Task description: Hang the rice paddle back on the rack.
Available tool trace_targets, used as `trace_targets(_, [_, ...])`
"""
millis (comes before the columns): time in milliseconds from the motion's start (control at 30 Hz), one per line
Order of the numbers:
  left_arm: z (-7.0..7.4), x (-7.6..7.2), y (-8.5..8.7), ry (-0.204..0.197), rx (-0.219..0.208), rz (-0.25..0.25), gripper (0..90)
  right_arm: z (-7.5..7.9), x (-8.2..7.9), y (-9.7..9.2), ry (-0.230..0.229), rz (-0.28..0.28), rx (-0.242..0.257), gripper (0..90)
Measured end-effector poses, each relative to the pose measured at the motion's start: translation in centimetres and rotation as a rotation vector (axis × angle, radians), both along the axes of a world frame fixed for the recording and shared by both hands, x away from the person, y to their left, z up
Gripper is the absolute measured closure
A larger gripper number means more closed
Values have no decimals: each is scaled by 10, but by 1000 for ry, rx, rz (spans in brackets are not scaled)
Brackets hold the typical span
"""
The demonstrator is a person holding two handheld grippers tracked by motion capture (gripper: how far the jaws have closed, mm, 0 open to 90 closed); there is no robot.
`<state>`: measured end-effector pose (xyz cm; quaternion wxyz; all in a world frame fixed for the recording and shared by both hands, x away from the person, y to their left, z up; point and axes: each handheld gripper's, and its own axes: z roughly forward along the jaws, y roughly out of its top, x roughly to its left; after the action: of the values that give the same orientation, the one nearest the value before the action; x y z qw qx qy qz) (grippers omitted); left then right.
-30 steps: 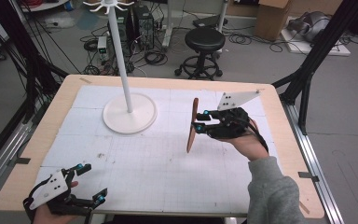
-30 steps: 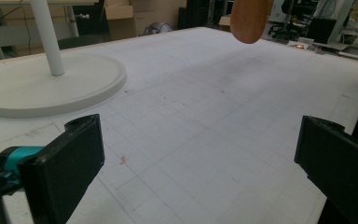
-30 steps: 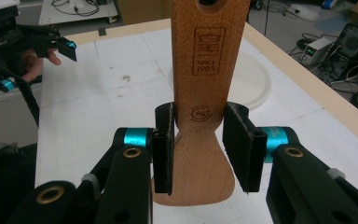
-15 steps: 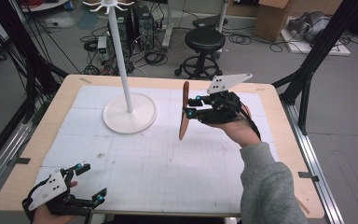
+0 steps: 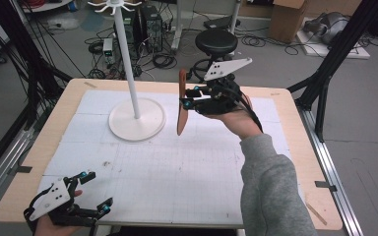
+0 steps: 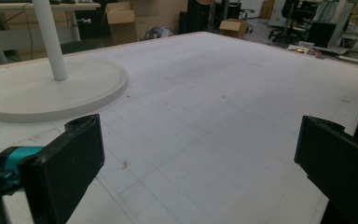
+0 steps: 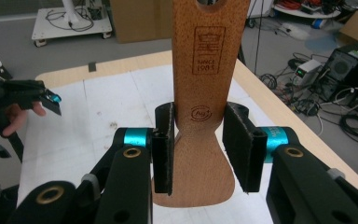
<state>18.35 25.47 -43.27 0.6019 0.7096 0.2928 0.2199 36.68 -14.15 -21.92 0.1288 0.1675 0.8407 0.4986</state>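
High view: right gripper (image 5: 186, 101) pinches wooden spatula (image 5: 181, 105) beside the stand (image 5: 137, 119) — narrow-neck grip could slip; left gripper (image 5: 92, 194) spread, empty.

- The high view was evenly and fairly brightly lit from overhead; the white table (image 5: 187, 167) showed no hard glare.
- Shadows there were soft and faint, a pale one lying around the white stand base (image 5: 137, 119).
- That view was slightly soft overall, with fine detail smeared on the floor cables.
- In the left gripper view, the near black jaws were blurred, while the grid lines farther off read sharper.
- In the right gripper view, the wooden spatula (image 7: 205, 93) was crisp, its stamped mark legible; the background room was softer and dimmer.
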Motion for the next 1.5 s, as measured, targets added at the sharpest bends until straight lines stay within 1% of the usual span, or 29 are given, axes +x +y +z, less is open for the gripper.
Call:
trace_targets(100, [1,2,1,-12,6,3,19,3,4,6,-2,1,-6,644])
trace_targets(167, [2,4,1,-38,25,13,19,4,6,10,-2,7,-7,644])
trace_targets(233, [2,7,2,-46,33,14,19,5,9,13,-1,11,-2,644])
trace_targets(333, [2,11,3,-41,18,19,19,6,13,17,1,14,3,644])
trace_targets(500, [2,16,1,-48,27,11,19,8,19,18,3,4,-2,644])
trace_targets(600, [2,19,-1,-51,30,7,19,13,22,19,-8,1,-3,644])
trace_targets(767, [1,23,-2,-45,19,8,19,21,28,21,-12,0,8,644])
trace_targets(933, [1,26,-1,-38,15,10,19,25,36,24,-5,1,1,644])
trace_targets(1033, [0,26,-1,-32,18,15,19,27,40,27,-13,24,8,644])
trace_targets(1133, [0,25,0,-34,19,15,19,31,43,30,-12,25,9,644])
trace_targets(1333, [0,22,2,-31,20,21,19,40,49,37,-16,47,8,644])
trace_targets(1400, [1,20,3,-33,23,23,19,42,51,39,-4,58,12,644])
trace_targets(1433, [1,20,3,-32,20,25,19,43,52,41,-5,67,13,644])
trace_targets(1467, [1,19,4,-30,20,25,19,45,53,42,10,74,14,644])
trace_targets(1500, [1,19,4,-29,22,26,19,46,54,43,10,77,12,644])
